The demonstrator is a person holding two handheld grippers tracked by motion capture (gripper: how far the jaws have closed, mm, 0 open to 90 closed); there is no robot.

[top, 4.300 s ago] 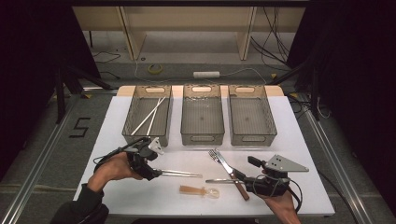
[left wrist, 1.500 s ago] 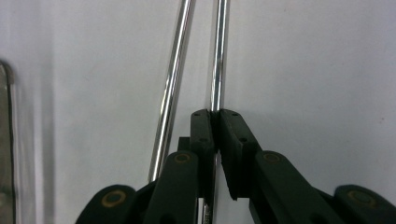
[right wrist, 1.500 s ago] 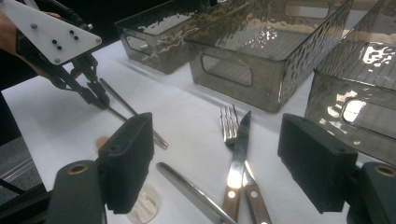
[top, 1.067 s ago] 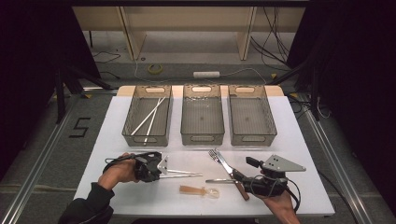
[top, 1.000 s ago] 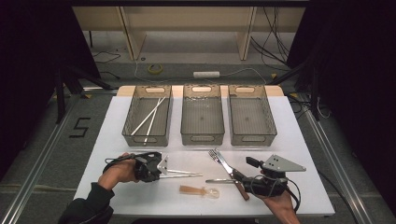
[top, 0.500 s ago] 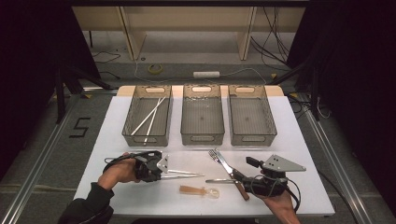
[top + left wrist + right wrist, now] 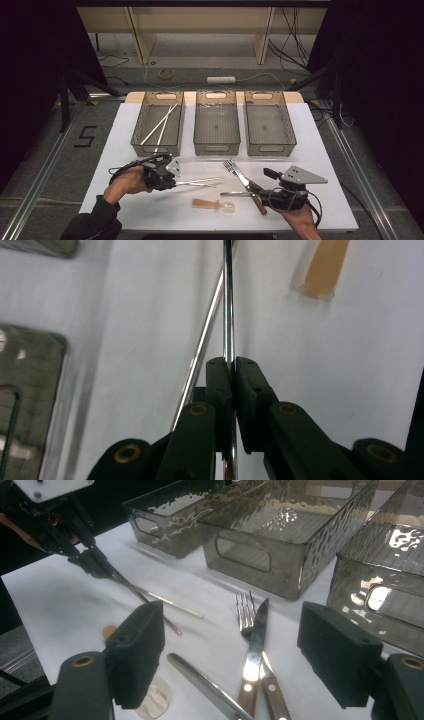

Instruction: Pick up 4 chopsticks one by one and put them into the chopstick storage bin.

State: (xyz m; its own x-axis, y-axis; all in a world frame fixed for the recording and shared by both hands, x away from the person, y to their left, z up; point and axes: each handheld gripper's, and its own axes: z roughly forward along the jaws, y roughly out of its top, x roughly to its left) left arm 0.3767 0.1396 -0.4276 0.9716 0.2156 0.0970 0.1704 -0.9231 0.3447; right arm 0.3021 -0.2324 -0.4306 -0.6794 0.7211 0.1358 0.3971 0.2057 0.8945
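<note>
My left gripper is shut on the near end of a metal chopstick, which points right along the white table. A second metal chopstick lies slanted beside it, outside the jaws. In the right gripper view the left gripper holds that end just over the table. My right gripper rests at the front right, open, its jaws either side of a wooden-handled fork and knife.
Three grey bins stand in a row at the back: the left bin holds white chopsticks, the middle bin and right bin look bare. An amber plastic spoon and another metal utensil lie near the front.
Since the earliest frame my left gripper has moved right and down to the chopsticks' near ends. Over the last second nothing has visibly moved. The right gripper has stayed put.
</note>
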